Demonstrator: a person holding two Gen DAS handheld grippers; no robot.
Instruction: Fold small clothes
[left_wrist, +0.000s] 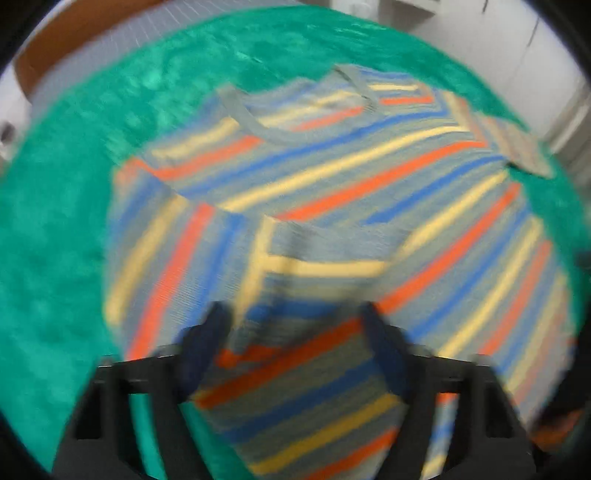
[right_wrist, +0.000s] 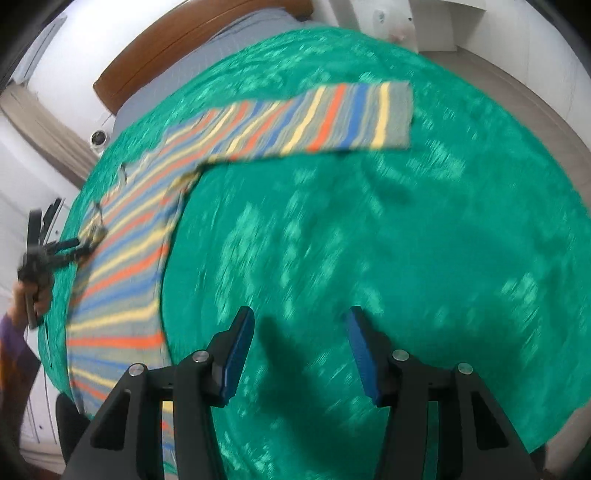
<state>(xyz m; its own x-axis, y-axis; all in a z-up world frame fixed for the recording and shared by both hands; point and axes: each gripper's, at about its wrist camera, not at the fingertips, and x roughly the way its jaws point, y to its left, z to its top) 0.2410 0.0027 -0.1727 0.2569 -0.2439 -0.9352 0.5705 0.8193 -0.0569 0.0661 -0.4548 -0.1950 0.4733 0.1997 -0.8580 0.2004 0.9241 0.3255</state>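
Left gripper (left_wrist: 295, 332): jaws part-spread, folded sleeve of striped sweater (left_wrist: 332, 177) between them; grip unclear through blur. Right gripper (right_wrist: 299, 350): jaws spread, empty, over bare green blanket (right_wrist: 406, 240). Sweater lies flat on blanket, other sleeve (right_wrist: 332, 118) stretched far right.

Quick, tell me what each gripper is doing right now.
Left gripper: fingers around a fold of the striped knit sweater; too blurred to tell if they press on it.
Right gripper: open, holding nothing, over the green blanket.
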